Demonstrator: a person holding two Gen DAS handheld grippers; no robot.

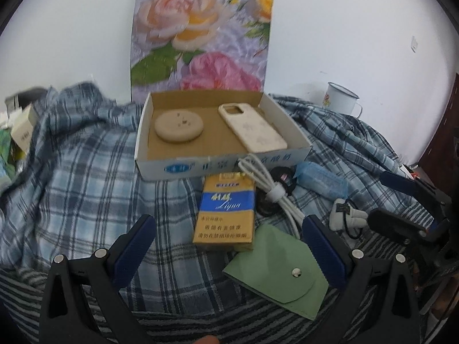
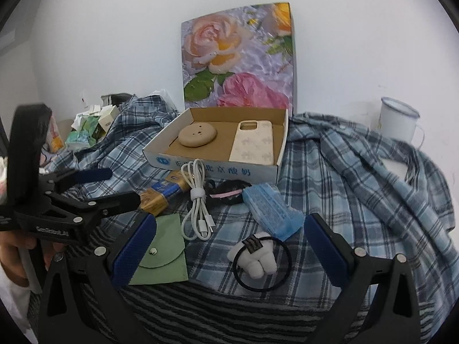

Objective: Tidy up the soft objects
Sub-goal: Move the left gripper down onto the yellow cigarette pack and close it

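Observation:
An open cardboard box (image 1: pixel 183 169) (image 2: pixel 258 172) on a plaid cloth holds a beige round pad (image 1: pixel 179 127) (image 2: pixel 197 136) and a cream phone case (image 1: pixel 252 130) (image 2: pixel 254 143). In front lie a blue-and-gold cigarette pack (image 1: pixel 225 212) (image 2: pixel 160 192), a green snap pouch (image 1: pixel 278 275) (image 2: pixel 163 252), a white cable (image 1: pixel 269 186) (image 2: pixel 198 197), a blue soft pack (image 1: pixel 321 180) (image 2: pixel 272 212) and a white plush hair tie (image 1: pixel 344 215) (image 2: pixel 255 258). My left gripper (image 1: pixel 228 238) (image 2: pixel 114 186) hangs open over the cigarette pack and pouch. My right gripper (image 2: pixel 231 223) (image 1: pixel 378 195) is open around the plush hair tie, holding nothing.
A floral board (image 1: pixel 200 37) (image 2: pixel 238 57) leans on the white wall behind the box. A white enamel mug (image 1: pixel 341 97) (image 2: pixel 397 123) stands at the back right. Small cartons (image 2: pixel 94 123) are piled at the back left. A black hair tie (image 2: pixel 229 190) lies beside the cable.

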